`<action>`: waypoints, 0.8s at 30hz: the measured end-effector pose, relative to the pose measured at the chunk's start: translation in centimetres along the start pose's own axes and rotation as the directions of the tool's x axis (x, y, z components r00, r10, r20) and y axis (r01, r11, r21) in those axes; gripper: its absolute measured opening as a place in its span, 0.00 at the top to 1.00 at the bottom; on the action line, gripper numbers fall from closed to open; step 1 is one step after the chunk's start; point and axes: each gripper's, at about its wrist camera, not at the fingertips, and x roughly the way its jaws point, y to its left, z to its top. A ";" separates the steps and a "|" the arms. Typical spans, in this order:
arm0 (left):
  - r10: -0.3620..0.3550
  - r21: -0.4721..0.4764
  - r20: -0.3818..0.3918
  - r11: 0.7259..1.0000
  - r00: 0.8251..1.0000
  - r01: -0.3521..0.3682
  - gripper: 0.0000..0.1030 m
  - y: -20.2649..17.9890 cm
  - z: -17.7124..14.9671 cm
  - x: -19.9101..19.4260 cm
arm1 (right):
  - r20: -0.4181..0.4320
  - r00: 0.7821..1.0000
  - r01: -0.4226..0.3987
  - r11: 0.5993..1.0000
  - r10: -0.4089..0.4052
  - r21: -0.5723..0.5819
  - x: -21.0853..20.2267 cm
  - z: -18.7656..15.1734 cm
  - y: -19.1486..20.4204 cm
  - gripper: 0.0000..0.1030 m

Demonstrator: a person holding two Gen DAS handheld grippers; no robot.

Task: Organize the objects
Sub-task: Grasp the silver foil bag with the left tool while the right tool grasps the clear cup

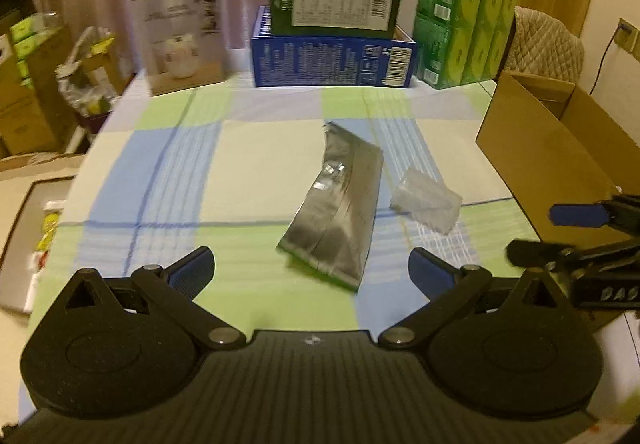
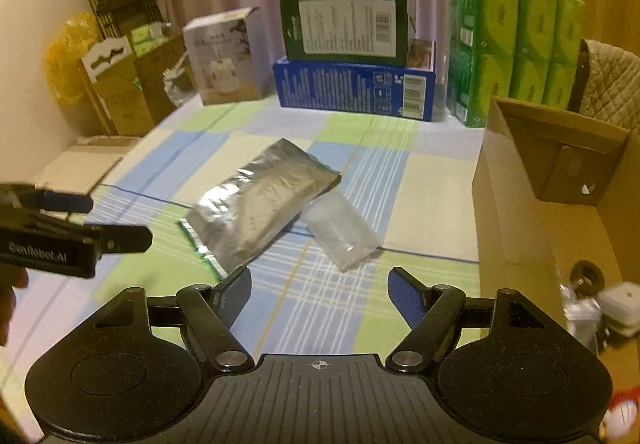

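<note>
Left wrist view shows both tools, left tool (image 1: 310, 270) and right tool (image 2: 320, 290), spread apart and empty, hovering near the foil pouch (image 1: 336, 204), likely for boxing it into the cardboard box (image 1: 560, 148).

The print on the stacked boxes (image 1: 334, 0) is too blurred to read. The right tongs (image 1: 560, 232) are cut off by the left view's edge, and the left tongs (image 2: 116, 222) by the right view's edge. The cardboard box (image 2: 532, 180) hides most of its own inside. The clear bag (image 2: 340, 230) lies partly under the foil pouch (image 2: 256, 204).

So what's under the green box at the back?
The green box sits on a blue box, which rests on the checked cloth. What's inside either box can't be seen.
</note>
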 end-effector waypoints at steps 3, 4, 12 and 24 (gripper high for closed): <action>-0.021 0.024 -0.023 0.999 1.000 0.022 0.04 -0.2 1.5 2.4 | -0.017 1.000 0.011 1.000 -0.011 -0.014 2.3 0.4 -0.7 0.29; -0.030 0.040 -0.033 0.999 0.999 0.031 0.06 -0.3 1.9 3.1 | -0.021 1.000 0.023 0.999 -0.023 -0.023 3.0 0.5 -0.8 0.29; -0.058 0.222 -0.114 0.972 0.992 0.083 0.08 -0.8 3.5 7.6 | -0.035 0.999 0.017 0.981 -0.024 -0.191 8.6 1.2 -0.5 0.36; -0.107 0.302 -0.178 0.940 0.978 0.158 0.13 -0.7 4.8 10.7 | -0.073 0.997 -0.010 0.965 -0.010 -0.262 13.5 2.0 -0.6 0.42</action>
